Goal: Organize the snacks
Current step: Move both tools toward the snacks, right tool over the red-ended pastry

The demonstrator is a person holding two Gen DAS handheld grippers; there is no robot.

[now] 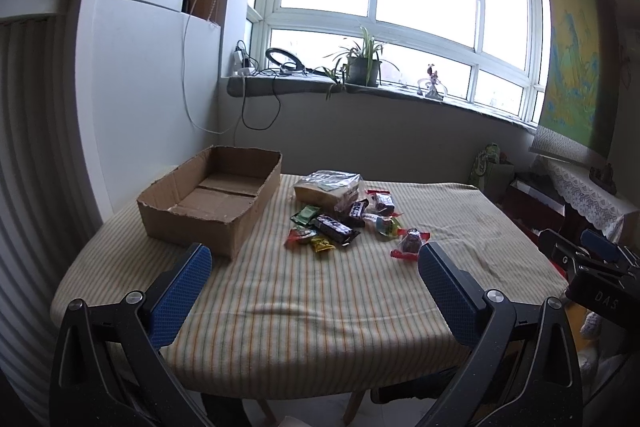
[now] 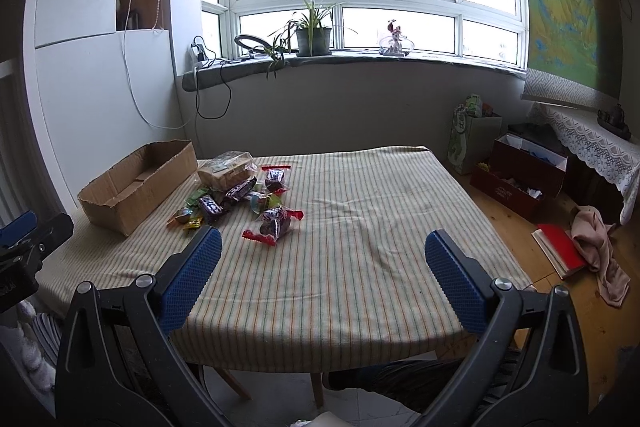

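An open, empty cardboard box (image 1: 208,201) sits at the table's far left; it also shows in the right wrist view (image 2: 132,183). A pile of wrapped snacks (image 1: 344,217) lies right of it, with a clear bag of biscuits (image 1: 326,187) behind and a red-ended candy pack (image 1: 410,245) nearest. The pile also shows in the right wrist view (image 2: 240,195), with the red-ended pack (image 2: 274,223). My left gripper (image 1: 314,259) is open and empty above the table's near side. My right gripper (image 2: 324,247) is open and empty, right of the snacks.
The table wears a striped cloth (image 2: 360,227). A windowsill with a potted plant (image 2: 314,35) runs behind. On the floor at right are a red box (image 2: 520,179), a green bag (image 2: 468,139), a red book (image 2: 560,251) and a pink cloth (image 2: 600,251).
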